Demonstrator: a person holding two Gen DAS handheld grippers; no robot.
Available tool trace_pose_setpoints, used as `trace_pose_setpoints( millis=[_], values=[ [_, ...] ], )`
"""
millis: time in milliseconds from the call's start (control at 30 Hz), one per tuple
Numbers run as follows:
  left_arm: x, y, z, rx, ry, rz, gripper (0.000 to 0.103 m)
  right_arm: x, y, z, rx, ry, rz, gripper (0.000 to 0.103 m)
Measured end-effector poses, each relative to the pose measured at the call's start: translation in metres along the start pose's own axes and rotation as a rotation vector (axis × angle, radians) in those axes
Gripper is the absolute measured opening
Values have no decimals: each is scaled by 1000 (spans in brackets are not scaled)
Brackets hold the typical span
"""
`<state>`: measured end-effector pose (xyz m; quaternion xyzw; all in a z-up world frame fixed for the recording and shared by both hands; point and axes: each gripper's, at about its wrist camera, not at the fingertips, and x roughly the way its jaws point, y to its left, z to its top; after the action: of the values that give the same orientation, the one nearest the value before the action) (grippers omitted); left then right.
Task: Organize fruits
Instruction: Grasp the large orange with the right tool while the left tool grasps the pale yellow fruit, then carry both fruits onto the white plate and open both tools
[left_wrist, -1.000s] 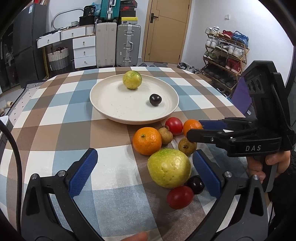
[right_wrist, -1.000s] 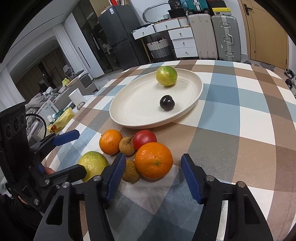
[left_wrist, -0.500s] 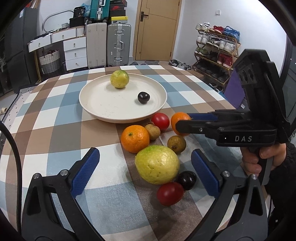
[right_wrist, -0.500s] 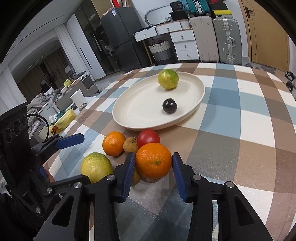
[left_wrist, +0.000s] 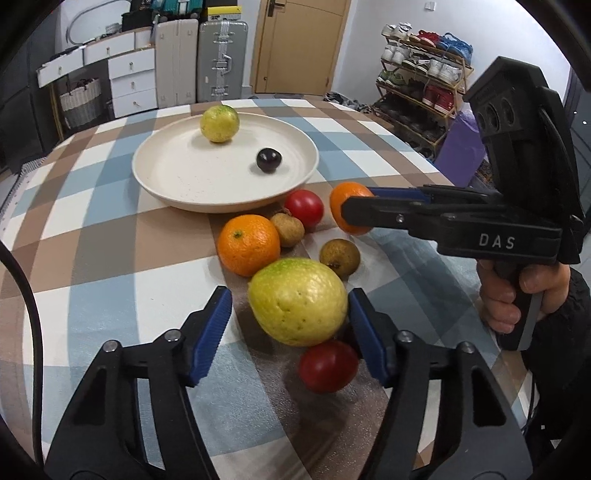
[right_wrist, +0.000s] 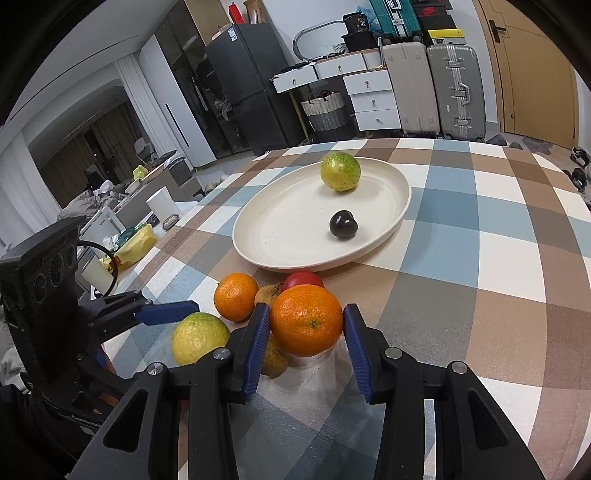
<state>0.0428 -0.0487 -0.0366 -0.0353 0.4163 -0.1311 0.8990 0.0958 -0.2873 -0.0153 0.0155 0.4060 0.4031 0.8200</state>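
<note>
Blue-padded, the left gripper (left_wrist: 288, 314) is narrowing around the big yellow-green fruit (left_wrist: 297, 300) on the tablecloth (left_wrist: 110, 236), one pad touching, not yet gripping, while from the right wrist the right gripper (right_wrist: 306, 345) is now clamping the orange (right_wrist: 306, 320), seemingly ready for lifting to the plate (right_wrist: 280, 236).

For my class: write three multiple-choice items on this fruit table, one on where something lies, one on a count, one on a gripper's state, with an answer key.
1. Where is the dark plum?
A. on the plate
B. on the cloth
C. between jaws

2. How many fruits lie on the plate?
A. one
B. two
C. four

3. The right gripper is:
A. wide open, empty
B. shut on an orange
C. holding a tomato

Key: A, it lies inside the rim; B, the plum and a yellow-green fruit; B, both pads press the orange.
</note>
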Motion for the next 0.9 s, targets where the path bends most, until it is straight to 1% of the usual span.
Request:
trace_pose_setpoints(
  millis=[33,300,533,700,900],
  values=[
    [1,-1,-1,2,7,-13,51,0,0,0,0,1,-2,42],
    [1,-3,-1,5,-2,-28,50,-2,2,0,-5,-3,-5,42],
    [-8,1,2,-8,-52,-41,50,-4,4,0,-12,-20,-2,42],
    [-21,9,6,-43,-109,-30,50,-6,4,0,-19,-35,-6,42],
    [-33,17,13,-56,-166,31,50,-9,4,2,-24,-59,-14,42]
  ],
)
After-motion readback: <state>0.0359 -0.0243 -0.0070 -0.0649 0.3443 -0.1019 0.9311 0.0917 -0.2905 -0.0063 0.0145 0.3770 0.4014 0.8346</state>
